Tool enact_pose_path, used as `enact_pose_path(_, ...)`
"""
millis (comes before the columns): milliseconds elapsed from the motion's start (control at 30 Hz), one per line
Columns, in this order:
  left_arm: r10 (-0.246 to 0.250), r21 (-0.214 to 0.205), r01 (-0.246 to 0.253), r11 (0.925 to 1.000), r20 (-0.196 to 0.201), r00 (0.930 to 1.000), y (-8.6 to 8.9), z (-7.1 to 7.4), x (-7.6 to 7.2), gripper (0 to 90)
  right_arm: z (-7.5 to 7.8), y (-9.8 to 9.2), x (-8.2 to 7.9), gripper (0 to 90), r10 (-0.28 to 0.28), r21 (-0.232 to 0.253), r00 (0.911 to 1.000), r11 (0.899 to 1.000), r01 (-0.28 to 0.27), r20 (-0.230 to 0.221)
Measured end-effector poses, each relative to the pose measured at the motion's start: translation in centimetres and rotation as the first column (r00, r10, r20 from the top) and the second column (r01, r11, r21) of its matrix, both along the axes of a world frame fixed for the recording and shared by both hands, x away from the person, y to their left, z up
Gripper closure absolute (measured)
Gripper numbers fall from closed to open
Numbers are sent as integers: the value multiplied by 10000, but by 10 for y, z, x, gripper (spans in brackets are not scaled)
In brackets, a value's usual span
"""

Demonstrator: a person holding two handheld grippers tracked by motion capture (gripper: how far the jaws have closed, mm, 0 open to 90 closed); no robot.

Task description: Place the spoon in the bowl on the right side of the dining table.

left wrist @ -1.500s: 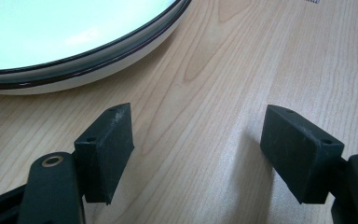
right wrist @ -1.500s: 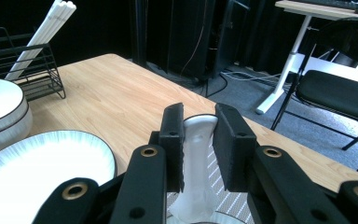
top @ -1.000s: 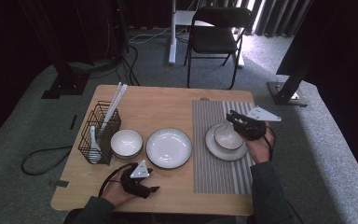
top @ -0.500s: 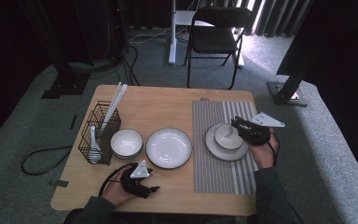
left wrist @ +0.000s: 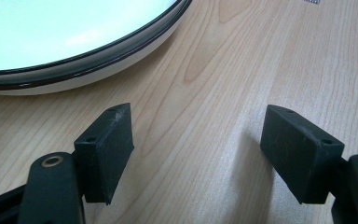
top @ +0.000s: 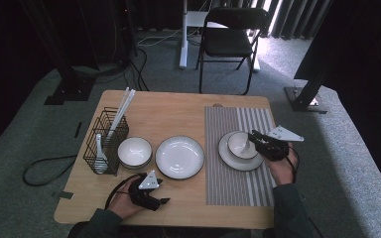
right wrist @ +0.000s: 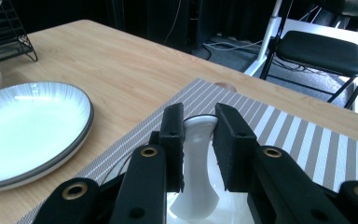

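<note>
In the right gripper view, the white spoon is cut off by the bottom edge, and its bowl end is hidden behind the two black jaws. The striped plate there runs off the left edge. In the left gripper view, a dark-rimmed plate is cut by the top and left edges. In the high view, the spoon in the wire basket at the table's left edge is too small to make out clearly.
</note>
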State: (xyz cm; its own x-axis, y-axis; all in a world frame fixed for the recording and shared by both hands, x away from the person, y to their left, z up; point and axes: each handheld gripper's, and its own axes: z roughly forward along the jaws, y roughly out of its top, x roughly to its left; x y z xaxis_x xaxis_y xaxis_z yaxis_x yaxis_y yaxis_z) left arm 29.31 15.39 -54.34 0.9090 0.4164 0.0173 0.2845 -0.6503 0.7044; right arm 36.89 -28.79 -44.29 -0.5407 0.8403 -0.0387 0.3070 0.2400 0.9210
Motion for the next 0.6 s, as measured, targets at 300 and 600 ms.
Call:
enact_pose_path(300,-16,13,16,10000,8,10000,0,0,0,259,-5,-2,-7,740,-54,-88,9999,9999,52,-139)
enact_pose_path(600,-10,10,10,10000,1,10000,0,0,0,259,-6,-6,-17,739,-124,-88,9999,9999,123,-112)
